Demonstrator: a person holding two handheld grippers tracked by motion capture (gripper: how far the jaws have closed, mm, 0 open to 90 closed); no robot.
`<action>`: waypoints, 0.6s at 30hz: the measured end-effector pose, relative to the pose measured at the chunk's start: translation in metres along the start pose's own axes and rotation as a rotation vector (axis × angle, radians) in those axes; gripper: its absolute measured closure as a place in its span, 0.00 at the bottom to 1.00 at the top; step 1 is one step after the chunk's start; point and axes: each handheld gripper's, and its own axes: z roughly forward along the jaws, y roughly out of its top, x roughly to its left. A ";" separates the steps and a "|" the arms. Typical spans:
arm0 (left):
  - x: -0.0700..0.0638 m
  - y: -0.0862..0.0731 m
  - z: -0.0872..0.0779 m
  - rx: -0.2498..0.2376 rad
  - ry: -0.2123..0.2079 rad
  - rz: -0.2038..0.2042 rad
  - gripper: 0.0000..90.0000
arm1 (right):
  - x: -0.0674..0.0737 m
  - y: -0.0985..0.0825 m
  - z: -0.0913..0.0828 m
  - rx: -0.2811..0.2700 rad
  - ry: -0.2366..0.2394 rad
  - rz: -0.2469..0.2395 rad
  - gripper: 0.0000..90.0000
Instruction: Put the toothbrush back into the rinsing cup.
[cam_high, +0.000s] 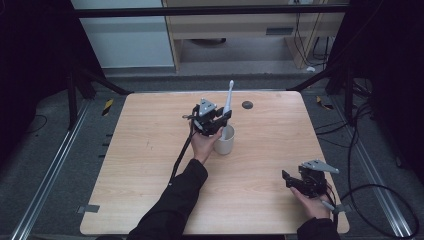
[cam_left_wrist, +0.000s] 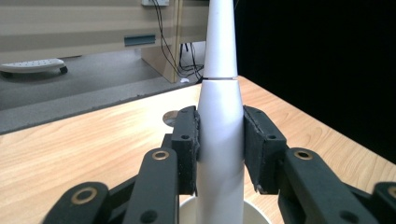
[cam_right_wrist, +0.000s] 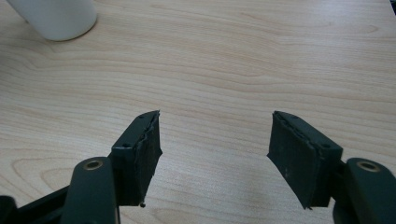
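Observation:
A white electric toothbrush (cam_high: 228, 98) stands upright, its lower end inside a white cup (cam_high: 224, 140) near the table's middle. My left gripper (cam_high: 218, 121) is shut on the toothbrush's handle (cam_left_wrist: 219, 140), just above the cup's rim (cam_left_wrist: 254, 213); both pads press its sides. The brush head points up toward the far edge. My right gripper (cam_high: 289, 178) rests near the table's front right corner, open, with bare wood between its jaws (cam_right_wrist: 212, 144). In the right gripper view the cup (cam_right_wrist: 56, 16) shows at the top left, well away from the jaws.
A dark round disc (cam_high: 247, 104) lies on the wooden table (cam_high: 150, 150) behind the cup. Black cables trail off the table to the right and along the person's left forearm. Metal rails and a black frame surround the table.

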 end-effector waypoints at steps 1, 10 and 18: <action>-0.001 -0.002 0.000 -0.001 0.000 -0.001 0.74 | 0.000 0.000 0.000 0.000 0.000 0.000 0.38; -0.001 -0.017 0.004 0.046 0.002 0.002 0.74 | 0.001 0.000 0.000 0.003 0.002 0.003 0.38; -0.002 -0.025 0.006 0.082 0.006 0.017 0.74 | 0.001 0.000 0.000 0.003 0.003 0.003 0.38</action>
